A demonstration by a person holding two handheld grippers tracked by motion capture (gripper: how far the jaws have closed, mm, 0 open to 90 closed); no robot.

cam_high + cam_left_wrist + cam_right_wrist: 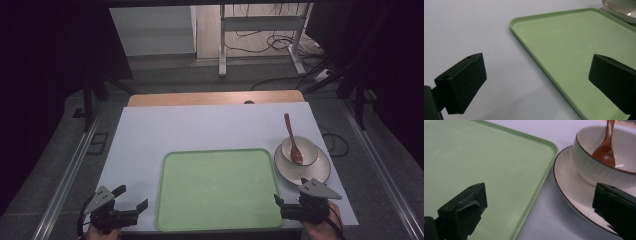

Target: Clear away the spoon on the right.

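An empty light green tray (215,190) lies at the front middle of the white table (200,125). Right of it a white bowl (307,150) stands on a white plate (320,170), and a brown wooden spoon (291,137) rests in the bowl with its handle pointing away. My left gripper (134,196) is open at the tray's front left corner, straddling the tray's edge (541,70) with nothing between its jaws. At the tray's front right corner my right gripper (290,192) is open and empty too, one jaw over the tray (486,157), the other over the plate (569,187) below the bowl (594,167) and spoon (605,150).
A wooden tabletop edge (215,97) shows behind the white surface. Beyond it, a metal frame (222,45) and cables lie on the floor. Rails run along both sides of the table. The plate's rim (619,12) shows beyond the tray in the left gripper view.
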